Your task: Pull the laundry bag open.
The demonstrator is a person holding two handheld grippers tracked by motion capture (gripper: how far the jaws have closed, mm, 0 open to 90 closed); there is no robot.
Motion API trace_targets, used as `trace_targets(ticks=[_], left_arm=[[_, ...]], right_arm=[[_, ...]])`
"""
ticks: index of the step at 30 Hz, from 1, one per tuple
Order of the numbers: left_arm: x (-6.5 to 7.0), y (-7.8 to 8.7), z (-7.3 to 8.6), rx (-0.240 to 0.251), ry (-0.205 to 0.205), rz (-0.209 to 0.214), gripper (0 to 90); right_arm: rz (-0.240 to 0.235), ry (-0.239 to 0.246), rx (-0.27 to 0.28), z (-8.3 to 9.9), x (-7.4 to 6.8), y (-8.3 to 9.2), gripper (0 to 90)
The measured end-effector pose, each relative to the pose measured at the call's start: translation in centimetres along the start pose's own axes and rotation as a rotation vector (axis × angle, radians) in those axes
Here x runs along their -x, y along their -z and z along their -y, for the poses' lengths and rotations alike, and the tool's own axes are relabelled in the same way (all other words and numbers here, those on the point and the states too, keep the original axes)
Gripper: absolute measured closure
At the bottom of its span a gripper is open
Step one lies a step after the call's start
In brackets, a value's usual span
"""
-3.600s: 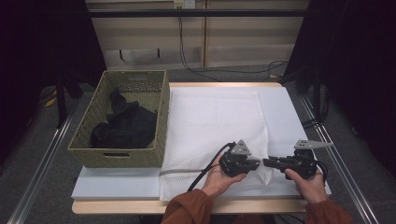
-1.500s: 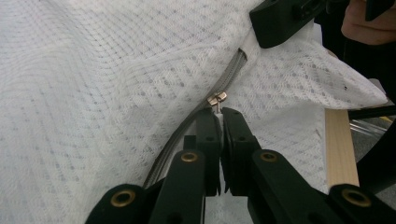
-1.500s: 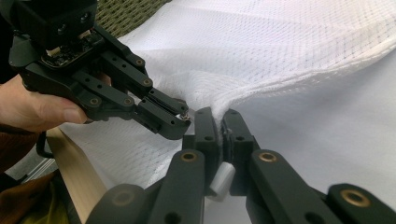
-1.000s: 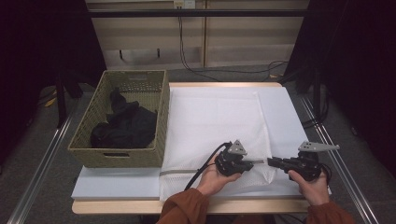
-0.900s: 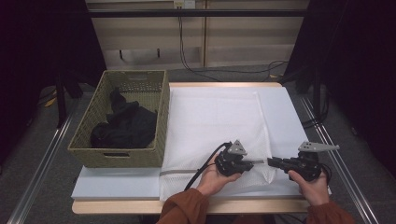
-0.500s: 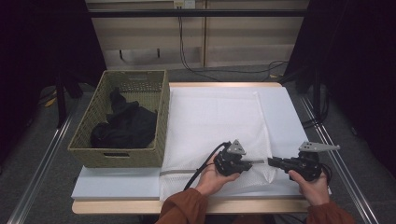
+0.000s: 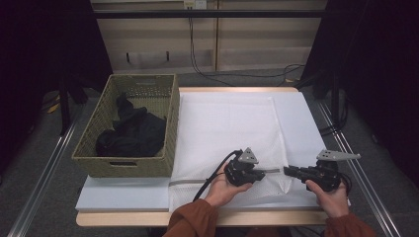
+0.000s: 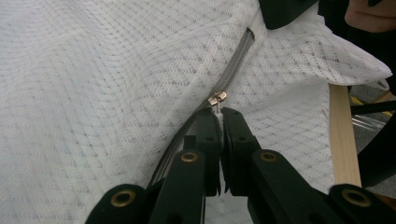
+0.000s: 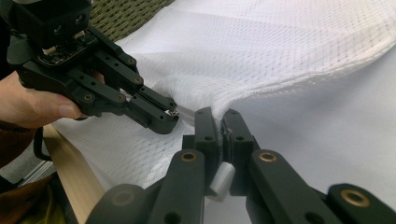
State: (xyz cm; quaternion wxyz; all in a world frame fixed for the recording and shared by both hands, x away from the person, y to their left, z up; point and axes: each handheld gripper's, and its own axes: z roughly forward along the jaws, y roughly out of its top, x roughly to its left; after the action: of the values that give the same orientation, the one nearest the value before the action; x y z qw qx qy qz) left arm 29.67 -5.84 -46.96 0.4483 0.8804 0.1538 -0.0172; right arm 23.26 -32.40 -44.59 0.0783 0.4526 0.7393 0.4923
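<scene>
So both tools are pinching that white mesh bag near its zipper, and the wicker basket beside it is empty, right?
Not quite: the basket is not empty. The high view shows dark clothes lying in it. The rest holds: the left tool is shut on the zipper pull of the mesh bag, and the right tool pinches the bag's edge just beside it.

No legible text on anything

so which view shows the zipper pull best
The left gripper view: the zipper pull sits sharp and close at the left gripper tips. The right gripper view shows it tiny; in the high view it is too small to tell.
</scene>
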Motion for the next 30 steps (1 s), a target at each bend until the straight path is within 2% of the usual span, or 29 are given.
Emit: trace_targets(ticks=[1, 4, 5, 8, 10, 12, 14, 21, 23, 26, 28, 30], left_arm=[[-0.02, -0.05, 0.09, 0.015, 0.004, 0.006, 86.5], [-0.08, 0.18, 0.08, -0.001, 0.008, -0.002, 86.5], [-0.17, 0.14, 0.15, 0.014, 0.011, 0.004, 86.4], [-0.19, 0.26, 0.20, 0.014, 0.014, 0.005, 86.5], [0.01, 0.51, 0.08, -0.003, 0.007, 0.003, 86.4], [-0.02, 0.48, 0.12, 0.020, 0.006, 0.009, 86.5], [-0.10, 0.51, 0.13, 0.020, 0.006, 0.008, 86.5], [-0.17, 0.68, 0.14, -0.009, 0.002, 0.000, 86.5], [-0.16, 0.52, 0.28, 0.014, 0.006, 0.001, 86.5], [-0.18, 0.56, 0.28, 0.008, 0.003, -0.003, 86.5], [-0.23, 0.53, 0.35, 0.023, 0.007, 0.001, 86.5], [-0.25, 0.68, 0.35, 0.003, 0.004, -0.002, 86.5]], right_arm=[[0.005, 0.002, -0.001, -0.01, -0.02, 0.01, 86.8], [0.005, 0.004, 0.000, -0.02, -0.03, 0.01, 86.7], [0.003, 0.003, 0.001, -0.03, -0.01, 0.02, 86.8], [0.003, -0.001, 0.001, -0.02, 0.01, 0.03, 86.7], [0.002, 0.005, -0.001, -0.01, 0.00, 0.10, 86.7], [0.006, 0.002, 0.004, -0.02, -0.01, 0.14, 86.7], [0.005, 0.002, 0.004, -0.03, 0.00, 0.19, 86.7], [0.005, -0.001, 0.003, -0.03, -0.03, 0.13, 86.8], [0.005, -0.001, 0.004, -0.02, -0.05, 0.10, 86.8], [0.009, -0.001, 0.004, -0.01, -0.07, 0.13, 86.8], [0.003, -0.001, 0.005, -0.01, 0.01, 0.17, 86.8], [0.005, -0.002, 0.004, -0.03, -0.03, 0.21, 86.8]])
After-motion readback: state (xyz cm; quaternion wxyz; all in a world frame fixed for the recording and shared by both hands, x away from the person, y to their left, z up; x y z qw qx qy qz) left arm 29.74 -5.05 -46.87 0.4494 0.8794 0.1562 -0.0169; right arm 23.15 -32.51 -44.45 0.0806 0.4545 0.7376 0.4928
